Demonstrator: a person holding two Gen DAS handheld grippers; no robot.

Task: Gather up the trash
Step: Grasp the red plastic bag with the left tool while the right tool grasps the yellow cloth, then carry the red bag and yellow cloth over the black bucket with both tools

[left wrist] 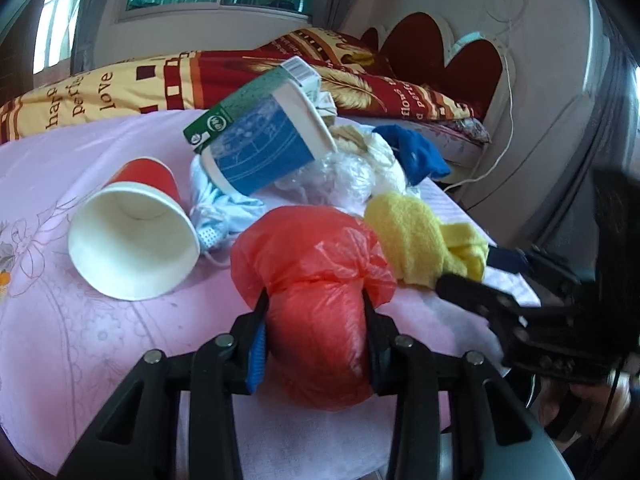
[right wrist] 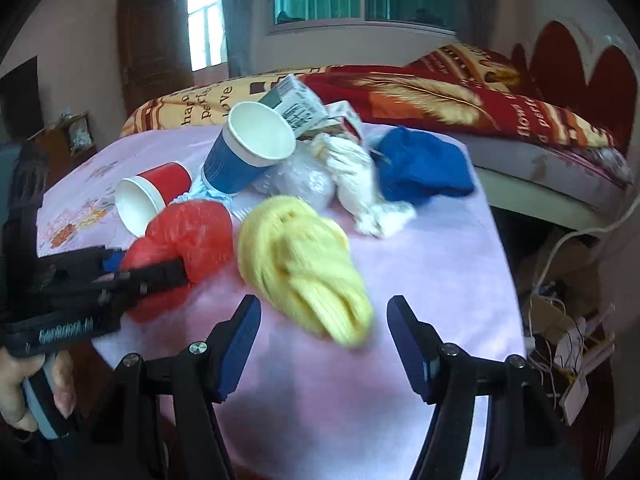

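Note:
My left gripper [left wrist: 316, 308] is shut on a crumpled red plastic bag [left wrist: 316, 280] at the near edge of the pink-covered table [left wrist: 72, 340]; the bag also shows in the right wrist view [right wrist: 188, 236]. My right gripper [right wrist: 324, 316] is open and empty, just in front of a yellow knitted cloth [right wrist: 304, 264], which lies right of the bag [left wrist: 420, 240]. Behind lie a red paper cup [left wrist: 132, 232] on its side, a blue paper cup [left wrist: 264, 148], a green carton [left wrist: 256, 92], clear plastic [left wrist: 340, 176], a white cloth [right wrist: 360, 184] and a blue cloth [right wrist: 420, 168].
A bed with a red and yellow quilt [right wrist: 440, 96] stands behind the table. A white cable [right wrist: 560, 240] and a box of wires [right wrist: 560, 320] sit off the table's right edge. The right gripper's body [left wrist: 520, 320] shows at the right in the left wrist view.

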